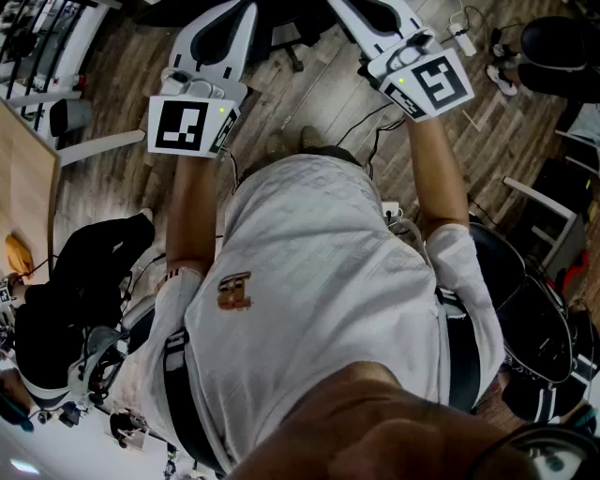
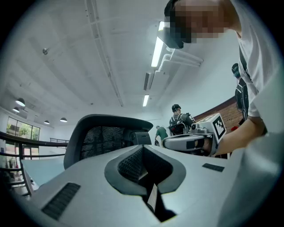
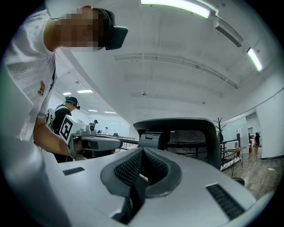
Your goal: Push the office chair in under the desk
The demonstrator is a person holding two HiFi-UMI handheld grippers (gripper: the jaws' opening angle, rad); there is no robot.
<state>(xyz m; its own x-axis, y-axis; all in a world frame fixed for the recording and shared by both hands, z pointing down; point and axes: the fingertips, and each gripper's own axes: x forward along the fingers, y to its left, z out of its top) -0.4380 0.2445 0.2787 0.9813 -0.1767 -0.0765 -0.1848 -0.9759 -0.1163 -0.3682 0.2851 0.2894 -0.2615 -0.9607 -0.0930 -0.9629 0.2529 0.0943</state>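
Now left tongs [image 2: 142, 153] and right tongs [image 3: 142, 153], both closed, face the office chair [image 2: 106, 137].

Wood-plank floor [image 1: 309, 94] lies under the left gripper [image 1: 221, 28] and the right gripper [image 1: 380, 14], with a white power strip [image 1: 461, 37] just right of the right one. Above the left gripper, long strip lights [image 2: 156, 51] run across a white ceiling [image 2: 66, 44]. Far to its left stand windows [image 2: 17, 131] (round lamps [image 2: 20, 102] above them), and to its right is a brick wall [image 2: 228, 113]. A coat stand [image 3: 219, 122] stands right of the right gripper.
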